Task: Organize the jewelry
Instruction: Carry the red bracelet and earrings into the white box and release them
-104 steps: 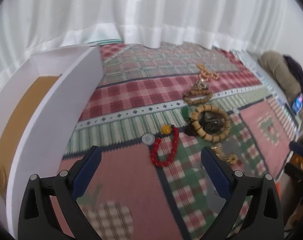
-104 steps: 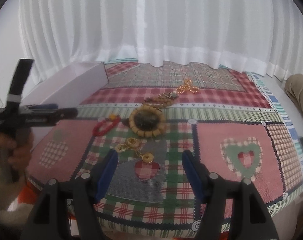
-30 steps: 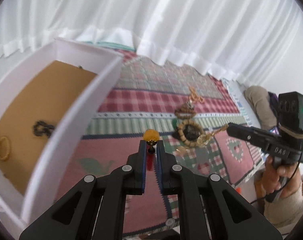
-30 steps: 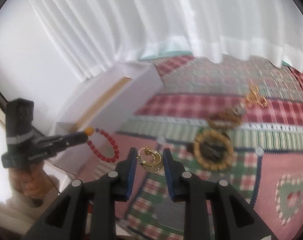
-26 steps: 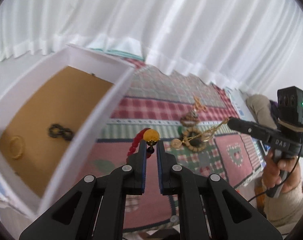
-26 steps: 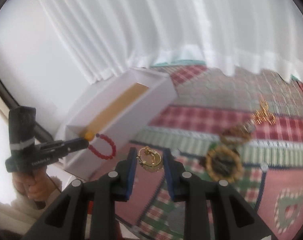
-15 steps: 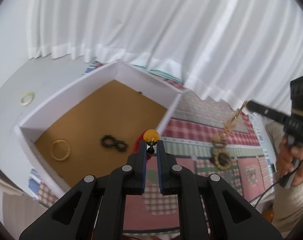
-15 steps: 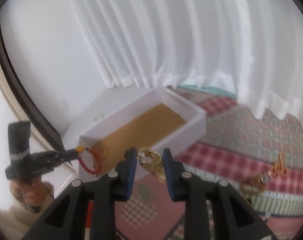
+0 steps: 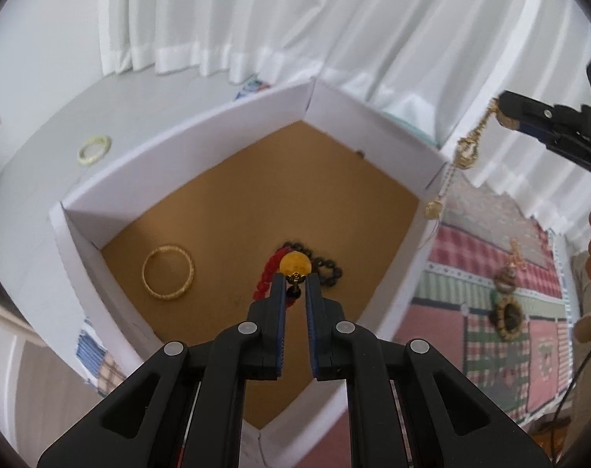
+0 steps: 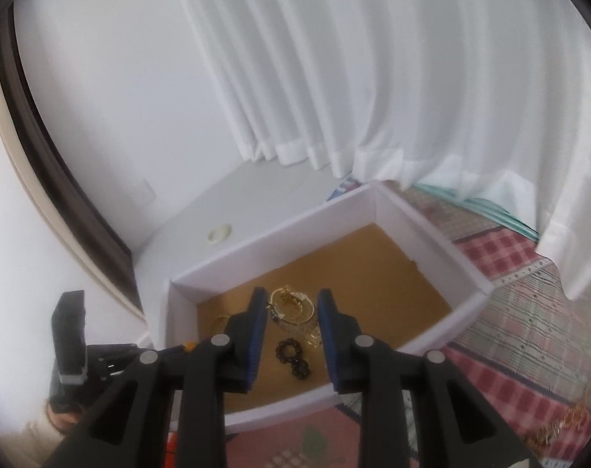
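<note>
White pleated curtains (image 10: 373, 78) are hung across the back, lit by soft daylight. A plain white wall (image 10: 119, 78) is seen at left, edged by a dark curved frame (image 10: 61, 195). The surface is covered by a patchwork cloth (image 9: 510, 331).

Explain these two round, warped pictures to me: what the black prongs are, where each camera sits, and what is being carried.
There is no robot here: a person holds a hand tool with two fingers in each hand, and a wide-angle camera on each tool looks forward along those fingers.

In the left tool's view, the left gripper is shut on a red bead bracelet just below its amber bead, above a white box with a brown floor. Inside lie a gold bangle and a black bead bracelet. At the right edge the other tool carries a dangling gold chain.

In the right tool's view, the right gripper holds that gold chain over the same box. Beside the box is a patchwork cloth with more jewelry.
</note>
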